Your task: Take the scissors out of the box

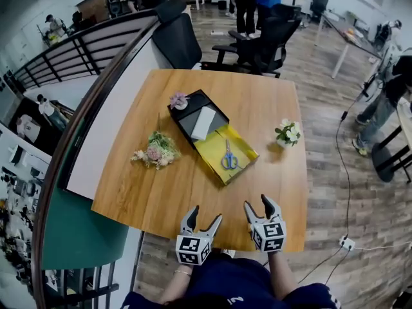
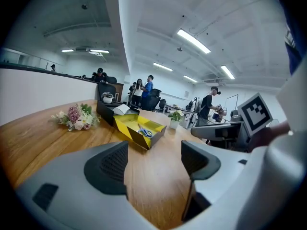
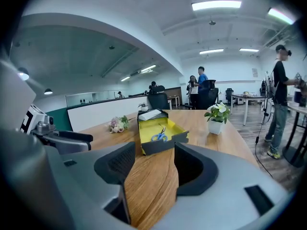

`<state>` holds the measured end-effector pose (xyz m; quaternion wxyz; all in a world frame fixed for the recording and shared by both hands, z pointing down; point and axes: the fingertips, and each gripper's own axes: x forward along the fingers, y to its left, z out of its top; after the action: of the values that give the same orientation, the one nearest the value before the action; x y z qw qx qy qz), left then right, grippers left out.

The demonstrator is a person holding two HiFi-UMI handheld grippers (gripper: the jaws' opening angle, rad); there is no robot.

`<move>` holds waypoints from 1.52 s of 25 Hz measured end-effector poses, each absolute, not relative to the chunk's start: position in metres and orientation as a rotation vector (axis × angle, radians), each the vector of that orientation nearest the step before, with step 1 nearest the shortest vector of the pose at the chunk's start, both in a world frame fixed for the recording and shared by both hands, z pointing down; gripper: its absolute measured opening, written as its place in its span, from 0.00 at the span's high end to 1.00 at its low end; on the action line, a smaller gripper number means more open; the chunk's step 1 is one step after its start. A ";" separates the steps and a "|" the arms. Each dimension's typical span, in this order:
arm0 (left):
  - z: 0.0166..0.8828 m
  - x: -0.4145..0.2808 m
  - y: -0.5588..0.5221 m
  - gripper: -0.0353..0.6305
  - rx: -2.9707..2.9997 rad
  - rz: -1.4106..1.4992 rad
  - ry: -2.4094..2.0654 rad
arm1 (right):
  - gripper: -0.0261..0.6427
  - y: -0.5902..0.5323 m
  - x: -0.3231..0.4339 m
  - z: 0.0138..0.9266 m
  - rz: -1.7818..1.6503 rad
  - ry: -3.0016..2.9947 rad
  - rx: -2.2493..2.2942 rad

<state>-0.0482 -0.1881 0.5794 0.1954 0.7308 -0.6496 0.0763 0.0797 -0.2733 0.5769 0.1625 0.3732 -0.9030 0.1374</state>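
1. My two forearms reach forward from my lap, side by side, each hand behind a marker cube at the near edge of the wooden table point(image 1: 148, 198).
2. My left claw point(image 1: 206, 214) points away from me and slightly downward over the near edge. Its jaws are spread wide, with only bare tabletop showing between the ribbed pads point(image 2: 108, 164); it holds and touches nothing.
3. My right claw point(image 1: 257, 203) sits just right of the left one and a little farther in, angled the same way. Its jaws are also apart, and its own view shows wood grain in the gap; nothing is pinched and nothing touches the pads point(image 3: 117, 164).
4. Beyond both claws is a strip of open table, then the box point(image 1: 209, 148), well apart from either claw.
5. The scissors point(image 1: 228, 159), with blue handles, lie flat on the box's yellow lining in its near half, handles toward me. In the right gripper view they appear straight ahead, above the gap between my jaws.
6. The far half of the box is black and holds a white packet point(image 1: 203, 123), with a small purple flower pot point(image 1: 179, 100) at its far corner.
7. A bouquet point(image 1: 154, 150) lies on the table left of the box; a white-flowered potted plant point(image 1: 288, 132) stands to its right.
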 end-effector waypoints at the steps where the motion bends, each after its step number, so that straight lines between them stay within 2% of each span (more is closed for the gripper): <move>1: 0.579 -0.051 -0.191 0.44 2.046 0.214 -1.823 | 0.57 -0.277 0.079 0.576 0.395 -2.572 1.075; 18: 0.569 -0.129 -0.236 0.44 2.087 0.189 -1.814 | 0.58 -0.318 0.032 0.558 0.335 -2.458 1.167; 32: 0.573 -0.166 -0.245 0.44 2.066 0.197 -1.809 | 0.64 -0.375 -0.042 0.570 0.439 -2.327 0.946; 33: 0.573 -0.169 -0.246 0.44 2.066 0.196 -1.810 | 0.64 -0.377 -0.045 0.574 0.450 -2.304 0.924; 35: 0.573 -0.176 -0.247 0.44 2.065 0.190 -1.809 | 0.72 -0.379 -0.053 0.582 0.465 -2.263 0.877; 38: 0.571 -0.184 -0.252 0.44 2.061 0.161 -1.808 | 0.73 -0.388 -0.061 0.591 0.475 -2.217 0.851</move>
<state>-0.1836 -0.2519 0.5712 0.1964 0.7359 -0.6455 0.0576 -0.0613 -0.3883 0.5910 0.3523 0.3290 -0.8567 0.1834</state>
